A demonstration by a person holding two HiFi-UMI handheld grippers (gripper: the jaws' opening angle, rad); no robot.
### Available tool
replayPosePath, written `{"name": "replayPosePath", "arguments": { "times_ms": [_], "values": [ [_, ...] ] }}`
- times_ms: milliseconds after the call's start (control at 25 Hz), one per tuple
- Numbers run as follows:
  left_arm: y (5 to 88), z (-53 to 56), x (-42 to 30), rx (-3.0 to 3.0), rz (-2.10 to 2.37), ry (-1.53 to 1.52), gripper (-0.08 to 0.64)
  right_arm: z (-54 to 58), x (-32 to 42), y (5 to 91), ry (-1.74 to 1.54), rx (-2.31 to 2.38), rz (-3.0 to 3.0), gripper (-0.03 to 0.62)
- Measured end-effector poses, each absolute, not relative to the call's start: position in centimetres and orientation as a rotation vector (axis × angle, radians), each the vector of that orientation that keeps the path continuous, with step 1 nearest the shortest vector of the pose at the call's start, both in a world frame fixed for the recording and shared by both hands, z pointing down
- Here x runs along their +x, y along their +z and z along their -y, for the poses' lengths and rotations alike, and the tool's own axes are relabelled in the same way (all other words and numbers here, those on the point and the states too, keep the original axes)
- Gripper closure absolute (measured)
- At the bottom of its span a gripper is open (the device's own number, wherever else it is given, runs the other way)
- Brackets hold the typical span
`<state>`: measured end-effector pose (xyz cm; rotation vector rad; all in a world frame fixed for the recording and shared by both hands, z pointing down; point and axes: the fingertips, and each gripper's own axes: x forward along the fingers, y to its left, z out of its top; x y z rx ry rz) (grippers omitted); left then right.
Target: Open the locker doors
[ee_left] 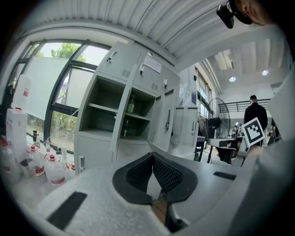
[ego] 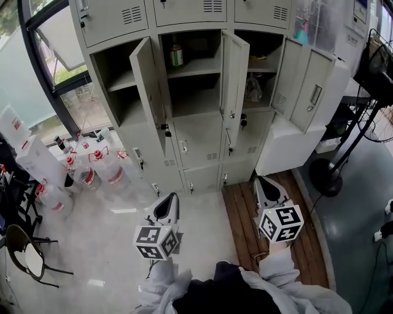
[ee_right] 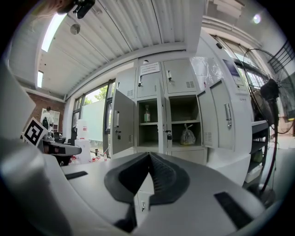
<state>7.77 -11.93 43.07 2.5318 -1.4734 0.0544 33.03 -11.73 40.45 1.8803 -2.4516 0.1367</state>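
Note:
The grey locker bank (ego: 196, 144) stands ahead with three middle-row doors swung open: left door (ego: 150, 92), middle door (ego: 234, 76), right door (ego: 304, 80). A green bottle (ego: 176, 55) stands in the middle compartment and a bag (ego: 252, 89) lies in the right one. The upper row (ego: 187, 11) and the lower doors are closed. My left gripper (ego: 174, 196) (ee_left: 152, 156) and right gripper (ego: 258, 179) (ee_right: 149, 154) hover apart from the lockers, both shut and holding nothing. In the right gripper view the open doors (ee_right: 120, 122) and the bag (ee_right: 187, 137) show ahead.
Several water jugs (ego: 92, 165) crowd the floor at the left by the window. Under the right gripper lies a wooden platform (ego: 245, 214). A white cabinet (ego: 288, 147) and a standing fan (ego: 334, 178) are at the right, a chair (ego: 24, 251) at the near left. A person (ee_left: 254, 113) stands far off.

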Motion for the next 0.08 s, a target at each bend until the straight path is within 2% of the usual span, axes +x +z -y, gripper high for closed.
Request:
{"name": "replayPosePath", "arguments": {
  "times_ms": [80],
  "values": [
    [42.99, 12.04, 7.72, 2.533, 1.476, 0.057, 0.552, 11.82, 33.14, 40.49, 0.139, 1.885, 2.451, 0.592]
  ]
}}
